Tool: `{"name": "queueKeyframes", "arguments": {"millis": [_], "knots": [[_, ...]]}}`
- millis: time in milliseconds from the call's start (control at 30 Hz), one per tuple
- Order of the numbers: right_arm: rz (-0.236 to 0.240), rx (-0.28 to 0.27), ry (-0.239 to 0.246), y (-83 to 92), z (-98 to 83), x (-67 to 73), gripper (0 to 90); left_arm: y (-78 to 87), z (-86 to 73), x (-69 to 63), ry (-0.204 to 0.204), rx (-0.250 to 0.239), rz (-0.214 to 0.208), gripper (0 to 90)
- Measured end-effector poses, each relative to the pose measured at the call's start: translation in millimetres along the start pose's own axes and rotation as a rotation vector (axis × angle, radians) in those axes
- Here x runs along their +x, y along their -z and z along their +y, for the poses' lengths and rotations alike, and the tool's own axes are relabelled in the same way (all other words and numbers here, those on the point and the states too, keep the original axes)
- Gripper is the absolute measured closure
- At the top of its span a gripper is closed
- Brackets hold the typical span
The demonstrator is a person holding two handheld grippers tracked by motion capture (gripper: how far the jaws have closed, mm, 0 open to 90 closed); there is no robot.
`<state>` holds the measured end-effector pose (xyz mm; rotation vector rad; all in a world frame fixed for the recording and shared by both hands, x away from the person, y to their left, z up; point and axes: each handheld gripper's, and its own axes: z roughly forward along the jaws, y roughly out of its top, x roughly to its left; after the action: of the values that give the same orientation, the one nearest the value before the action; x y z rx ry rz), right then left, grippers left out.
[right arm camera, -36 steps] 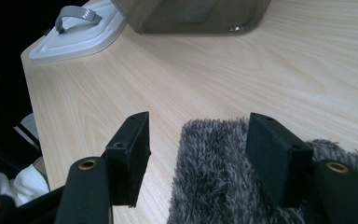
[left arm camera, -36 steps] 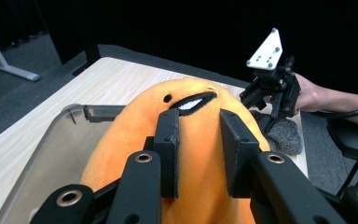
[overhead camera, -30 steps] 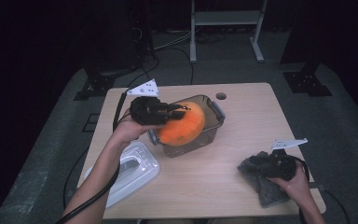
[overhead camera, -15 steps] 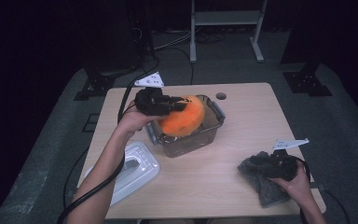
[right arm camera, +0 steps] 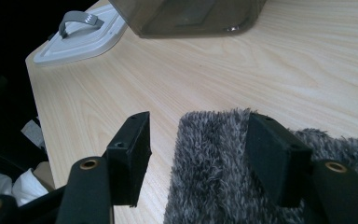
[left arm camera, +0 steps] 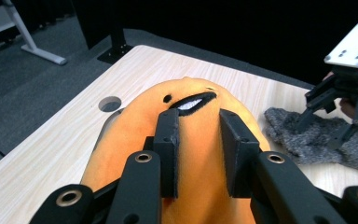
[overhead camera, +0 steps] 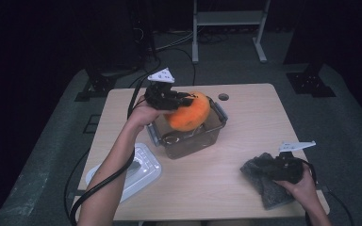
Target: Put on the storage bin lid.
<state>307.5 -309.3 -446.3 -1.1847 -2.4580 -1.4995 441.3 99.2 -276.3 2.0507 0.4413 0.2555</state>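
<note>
An orange plush toy [overhead camera: 188, 114] with a small black mouth hangs over the clear plastic container [overhead camera: 194, 145]. My left gripper [overhead camera: 184, 100] is shut on it from the left. In the left gripper view both pads press into the orange plush toy [left arm camera: 186, 105], with the left gripper [left arm camera: 200, 122] pinching its top. Near the front right edge, my right gripper [overhead camera: 272, 165] rests open on a grey fuzzy cloth [overhead camera: 264, 181]. In the right gripper view, one jaw of the right gripper [right arm camera: 198, 127] stands over bare wood and the other over the grey cloth [right arm camera: 223, 172].
The container's white lid [overhead camera: 134, 170] with a grey handle lies at the front left of the wooden table [overhead camera: 245, 127]. A cable hole [overhead camera: 223, 97] sits beyond the container. Cables trail off the table's near edge from both grippers.
My left gripper has carried the orange plush toy a little toward the far side and right, above the container. The right gripper and the cloth have stayed put.
</note>
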Motion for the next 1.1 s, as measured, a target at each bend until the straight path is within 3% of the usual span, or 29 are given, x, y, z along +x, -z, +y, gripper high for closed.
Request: {"name": "queueKeyframes", "arguments": {"millis": [533,1100], "knots": [[0.007,-0.009,-0.003,1.6,-1.4,-0.6,39.6,-23.1,-5.7,12.1,0.010,0.050,0.020,70.7],[0.007,-0.006,0.002,1.5,-0.8,1.0,39.6,-43.1,-18.7,13.5,0.007,0.109,0.028,70.5]]}}
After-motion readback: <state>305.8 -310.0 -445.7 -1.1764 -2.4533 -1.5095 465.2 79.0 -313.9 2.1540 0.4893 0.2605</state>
